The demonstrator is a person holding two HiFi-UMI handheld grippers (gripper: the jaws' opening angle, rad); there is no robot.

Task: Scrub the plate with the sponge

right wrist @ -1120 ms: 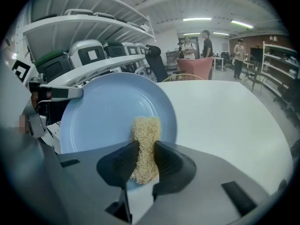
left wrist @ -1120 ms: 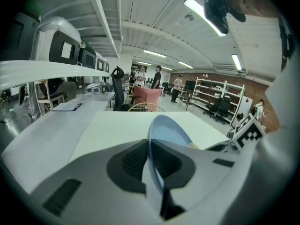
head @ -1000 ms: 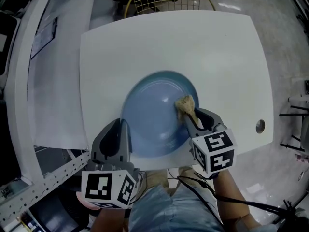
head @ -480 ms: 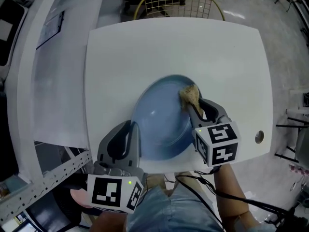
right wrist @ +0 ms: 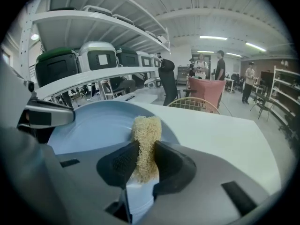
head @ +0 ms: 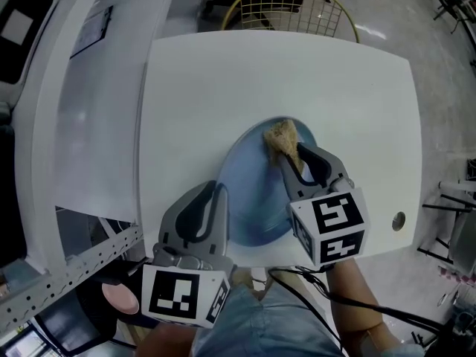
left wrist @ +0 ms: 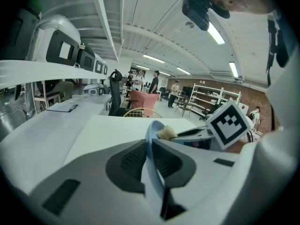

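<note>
Two grippers reach forward from the bottom of the head view over a white table [head: 335, 88]. The left gripper [head: 216, 198] sits at the near-left rim of the blue plate [head: 256, 199]; the right gripper [head: 288, 157] angles up-left, holding a tan sponge [head: 281, 135] at the plate's far edge. Left gripper view: its jaws are clamped on the rim, the plate edge-on between them. Right gripper view: its jaws pinch the sponge, whose tip lies against the plate's inner face.
</note>
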